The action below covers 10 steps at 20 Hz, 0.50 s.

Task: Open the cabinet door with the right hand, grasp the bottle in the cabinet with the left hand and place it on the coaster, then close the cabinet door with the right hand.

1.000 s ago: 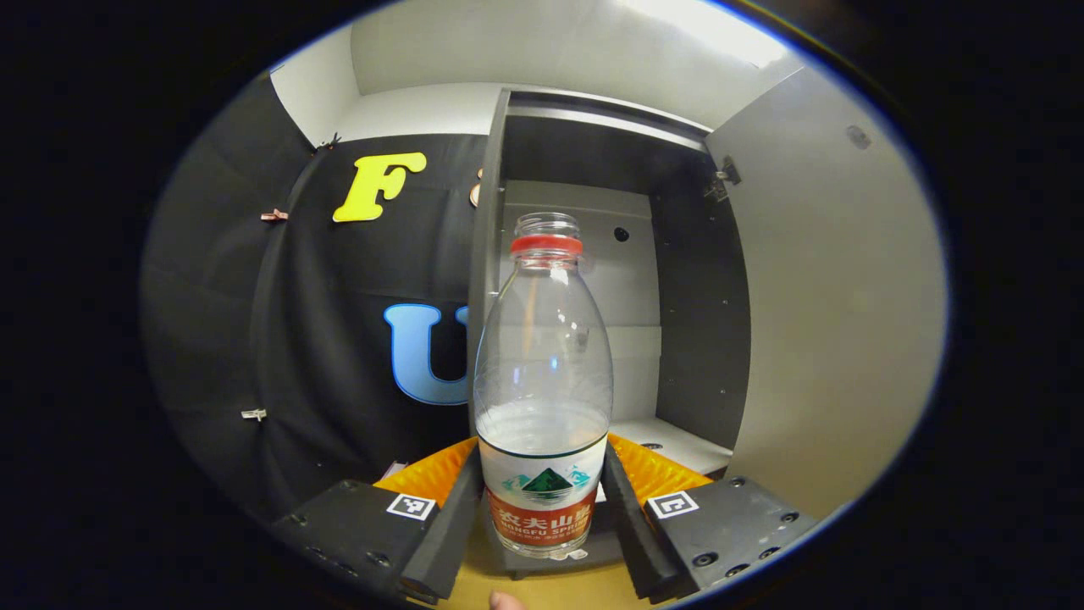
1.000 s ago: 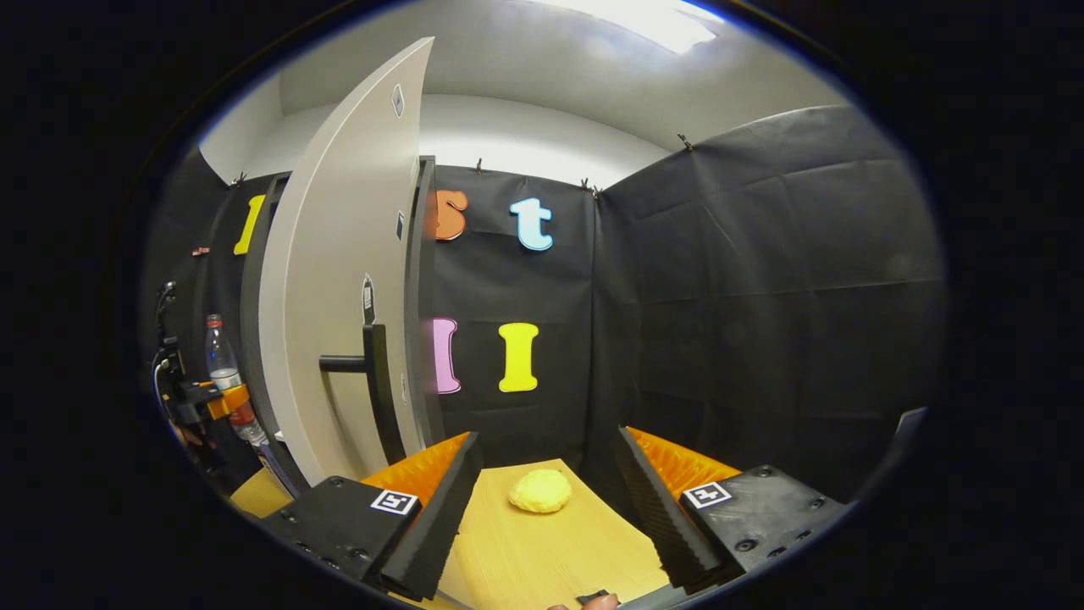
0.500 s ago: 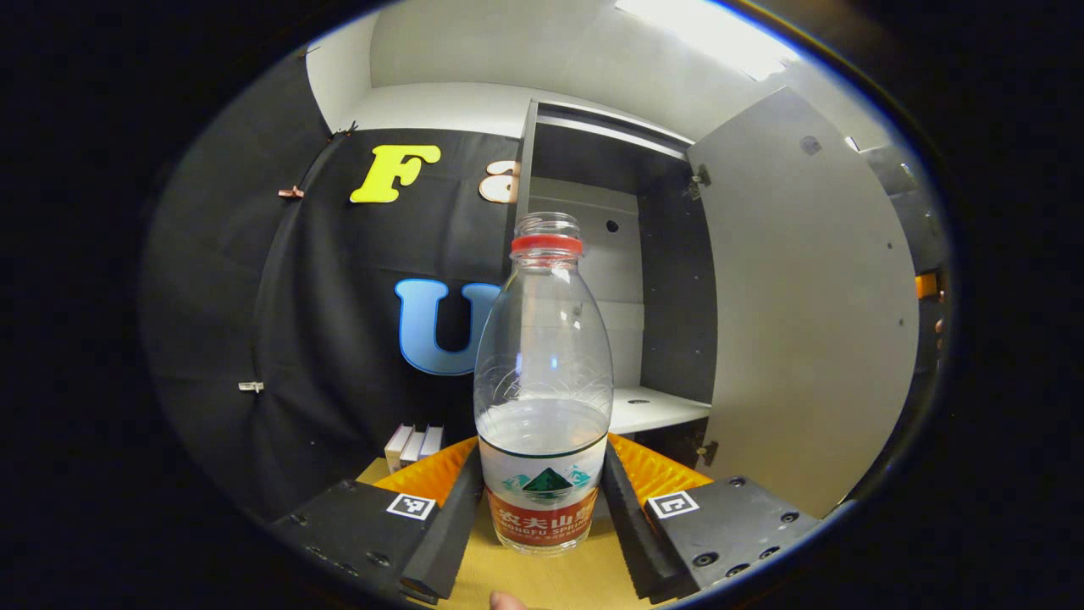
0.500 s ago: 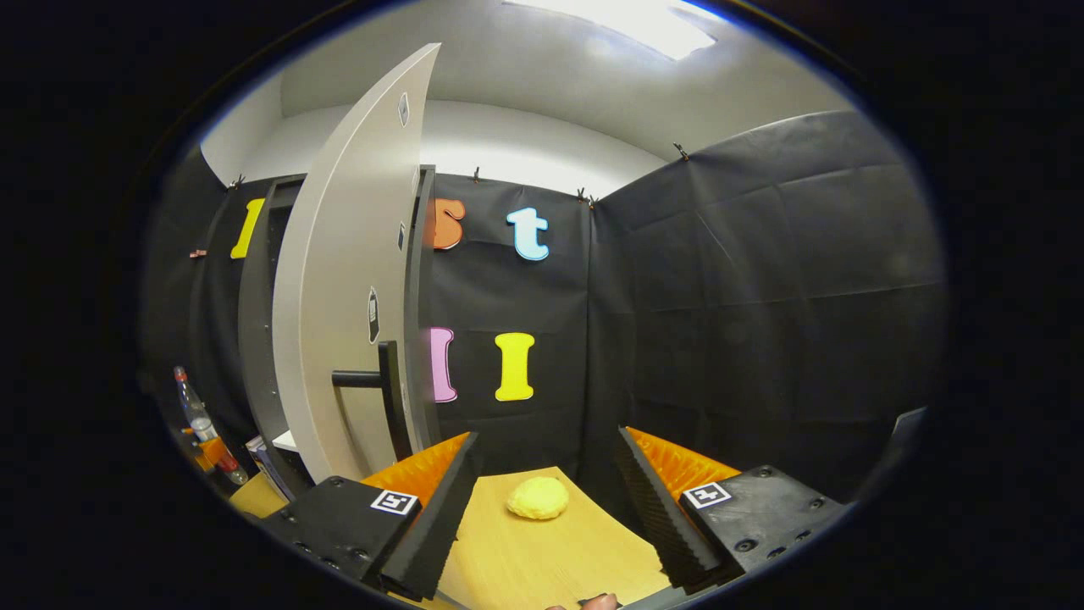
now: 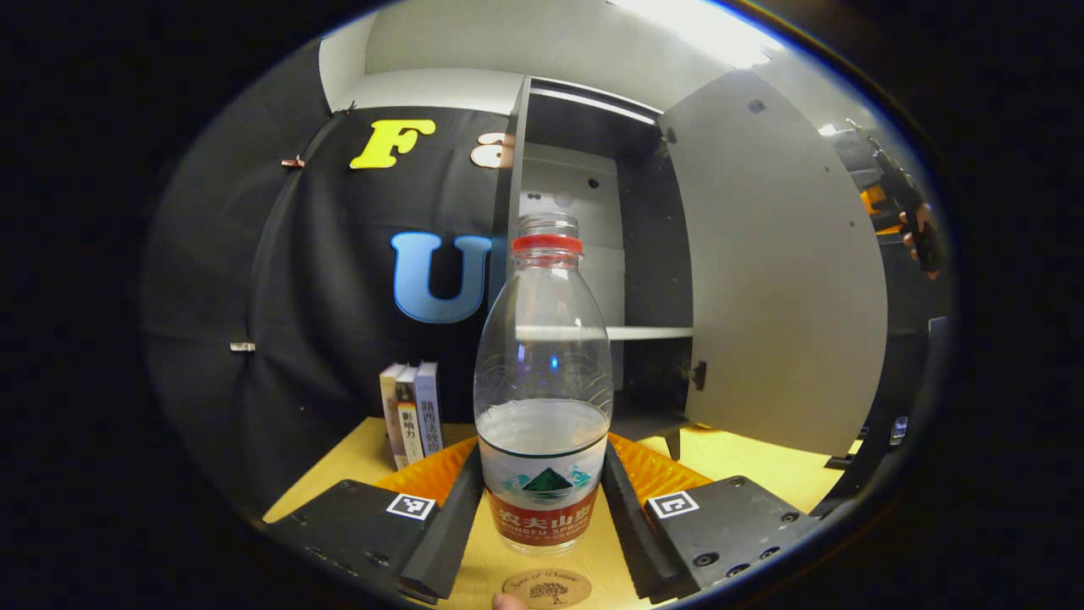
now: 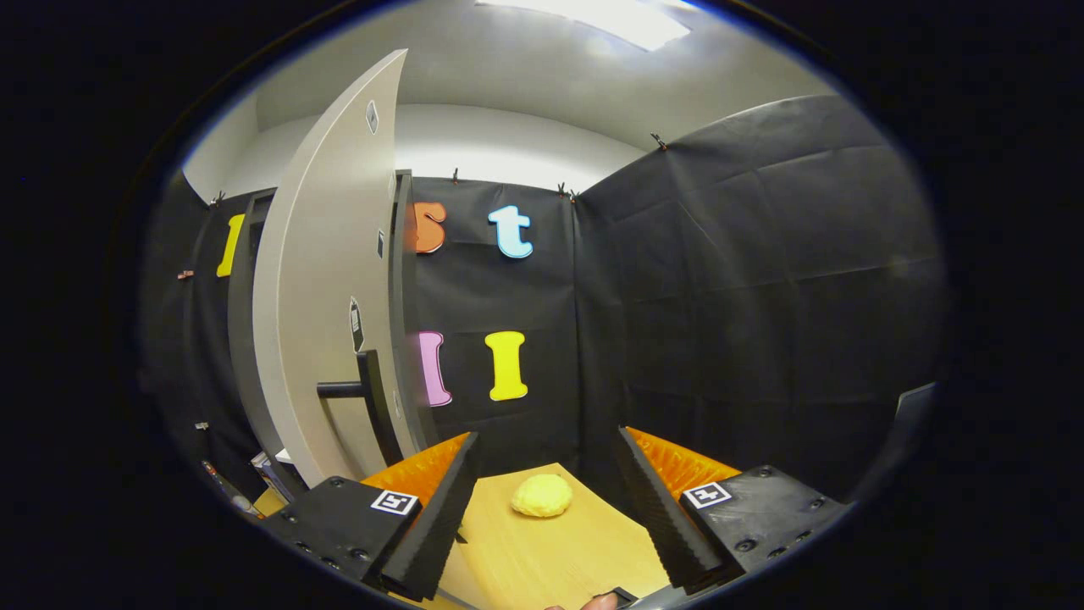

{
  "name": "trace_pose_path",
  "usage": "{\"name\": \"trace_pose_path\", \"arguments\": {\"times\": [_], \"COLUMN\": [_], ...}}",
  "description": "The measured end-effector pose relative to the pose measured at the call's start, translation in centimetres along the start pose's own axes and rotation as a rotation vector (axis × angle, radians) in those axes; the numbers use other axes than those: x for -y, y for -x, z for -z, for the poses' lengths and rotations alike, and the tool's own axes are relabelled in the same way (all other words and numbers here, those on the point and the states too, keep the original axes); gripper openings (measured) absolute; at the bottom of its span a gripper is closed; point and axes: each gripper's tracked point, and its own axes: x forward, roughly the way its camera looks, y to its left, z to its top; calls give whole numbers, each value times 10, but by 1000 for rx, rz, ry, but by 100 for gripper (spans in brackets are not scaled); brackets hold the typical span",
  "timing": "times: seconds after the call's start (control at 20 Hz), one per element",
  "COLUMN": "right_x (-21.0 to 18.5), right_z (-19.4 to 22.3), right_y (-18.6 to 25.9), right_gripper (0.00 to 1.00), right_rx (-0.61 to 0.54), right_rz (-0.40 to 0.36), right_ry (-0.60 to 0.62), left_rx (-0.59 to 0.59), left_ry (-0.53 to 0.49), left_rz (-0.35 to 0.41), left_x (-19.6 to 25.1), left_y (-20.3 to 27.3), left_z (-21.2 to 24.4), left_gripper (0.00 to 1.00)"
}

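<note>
Yellow wood table (image 5: 745,462) runs under both my grippers, with black cloth walls behind it. My left gripper (image 5: 542,500) pinches the bottle (image 5: 543,390) from both sides, upright, just above the table. Some water sits low in the bottle. I see the round coaster (image 5: 546,587) on the table just near of the bottle. Far behind stands the cabinet (image 5: 593,254) with its door (image 5: 775,280) swung open to the right. 3 books (image 5: 412,413) stand at its left. My right gripper (image 6: 546,500) is spread wide and holds nothing. A yellow lump (image 6: 542,496) lies on the table past it, and the door handle (image 6: 360,394) is to its left.
</note>
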Motion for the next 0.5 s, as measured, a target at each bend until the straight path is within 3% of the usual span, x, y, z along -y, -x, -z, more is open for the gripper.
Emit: {"name": "trace_pose_path", "arguments": {"times": [0.2,0.5], "right_x": [-5,-8], "right_z": [2,12], "right_y": [-2,-5], "right_gripper": [98,98], "right_rx": [-3,-47], "right_rz": [-6,-4], "right_ry": [17,70], "left_rx": [-36,-41], "left_ry": [23,-32], "left_rz": [43,65], "left_x": [8,1], "left_y": [6,3], "left_z": [50,105], "left_gripper": [76,77]}}
